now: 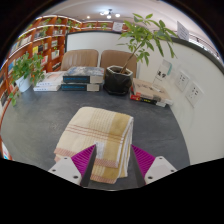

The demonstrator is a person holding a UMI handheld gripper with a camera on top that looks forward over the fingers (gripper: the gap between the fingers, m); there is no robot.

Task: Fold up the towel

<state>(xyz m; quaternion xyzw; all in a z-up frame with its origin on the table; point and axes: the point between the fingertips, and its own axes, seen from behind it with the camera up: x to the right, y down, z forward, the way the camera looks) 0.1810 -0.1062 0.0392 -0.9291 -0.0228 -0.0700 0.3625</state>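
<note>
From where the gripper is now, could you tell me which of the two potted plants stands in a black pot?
The taller plant, beyond the towel beside the stacked books. The smaller plant by the bookshelf stands in a pale pot. The gripper is open around the towel.

No legible text, book covers (82,76) on far side of table too small to read, sheets on right wall (183,80) unreadable

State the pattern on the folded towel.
Cream with thin orange-brown stripes; the towel lies between the open gripper fingers, gripper view.
</note>
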